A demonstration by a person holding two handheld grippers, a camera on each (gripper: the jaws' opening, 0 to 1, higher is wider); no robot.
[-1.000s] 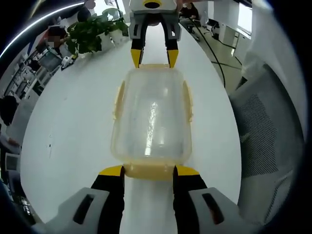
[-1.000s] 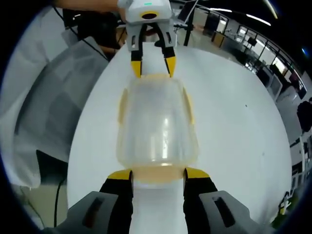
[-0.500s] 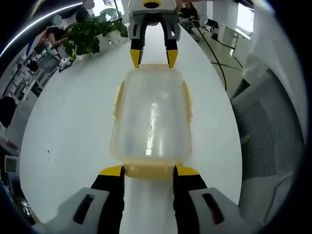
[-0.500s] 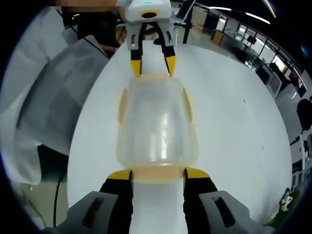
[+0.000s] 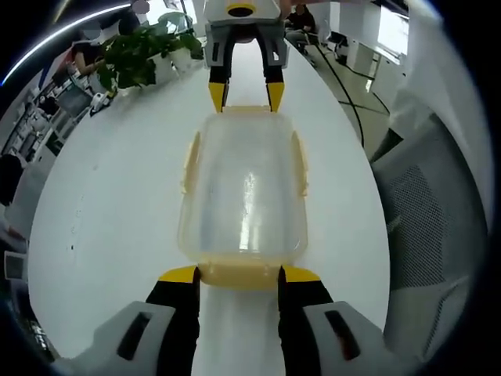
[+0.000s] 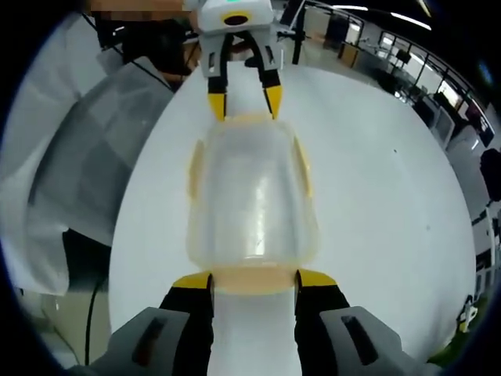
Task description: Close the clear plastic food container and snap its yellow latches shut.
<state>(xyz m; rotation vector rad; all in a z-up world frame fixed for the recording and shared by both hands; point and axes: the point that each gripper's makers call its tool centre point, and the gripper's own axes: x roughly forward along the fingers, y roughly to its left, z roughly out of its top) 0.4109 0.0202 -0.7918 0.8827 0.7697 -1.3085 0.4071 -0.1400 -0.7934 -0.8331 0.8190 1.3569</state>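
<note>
The clear container (image 5: pixel 244 188) is seen lying on the white tabletop (image 5: pixel 117 196), lid already seated, with its long axis running straight from one hand-held gripper to the other. Its two short ends point at the grippers; its long sides carry yellow side latches (image 5: pixel 190 160), which are seen lying close along the walls, though whether they are snapped home cannot be told.

In the left gripper view, the left hand-held gripper (image 5: pixel 239 274) is held moderately wide, its yellow tips set at either end of the near end latch (image 5: pixel 239 275), touching or just beside it. The right hand-held gripper (image 5: pixel 241 95) is seen at the far end, jaws parted about as wide and tips resting at the far rim. The right gripper view shows the mirror arrangement: the right hand-held gripper's (image 6: pixel 254 280) tips flank the latch (image 6: pixel 254 280) nearest it.

The step in hand is judged to be the pressing of the two end latches, with the box braced between both grippers. The next move is thought to call for each end flap to be pushed down and inward until it catches, with equal pressure so the box is not slid along the tabletop.

A potted plant (image 5: pixel 141 51) and a mesh chair (image 5: pixel 430 211) are seen nearby.
</note>
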